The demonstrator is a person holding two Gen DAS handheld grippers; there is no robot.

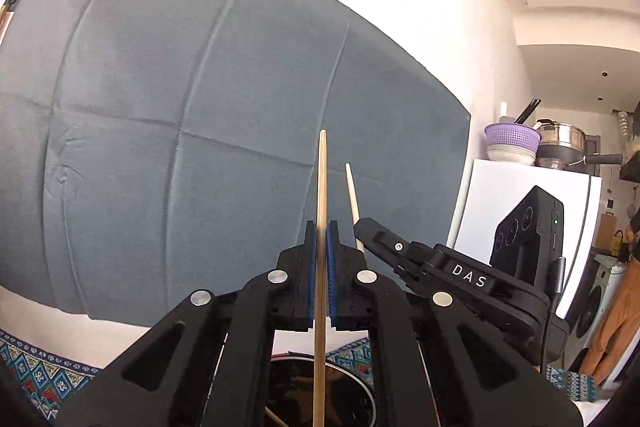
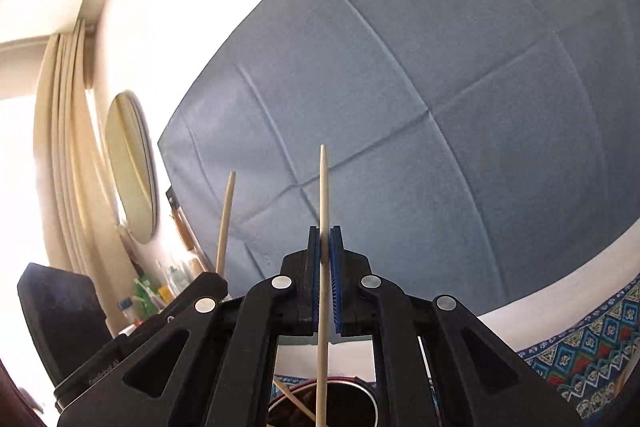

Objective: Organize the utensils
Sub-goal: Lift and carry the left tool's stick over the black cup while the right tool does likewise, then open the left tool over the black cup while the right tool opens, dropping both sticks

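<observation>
On the side of your right gripper [image 1: 362, 227], white letters read "DAS". Two pale wooden chopsticks are counted: one chopstick [image 1: 321, 267] is clamped upright between the blue pads of your left gripper [image 1: 321, 233], the other chopstick [image 2: 323, 267] likewise in your right. One round dark holder [image 2: 344, 403] sits below, on the patterned blue cloth [image 2: 592, 347].

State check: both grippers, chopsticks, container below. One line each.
Left gripper: shut on a darker wooden chopstick, held upright.
Right gripper: shut on a pale wooden chopstick, held upright.
Round dark container with metal rim: open-topped, below both grippers, more sticks leaning inside.
Grey-blue creased cloth: hung flat on the wall.
</observation>
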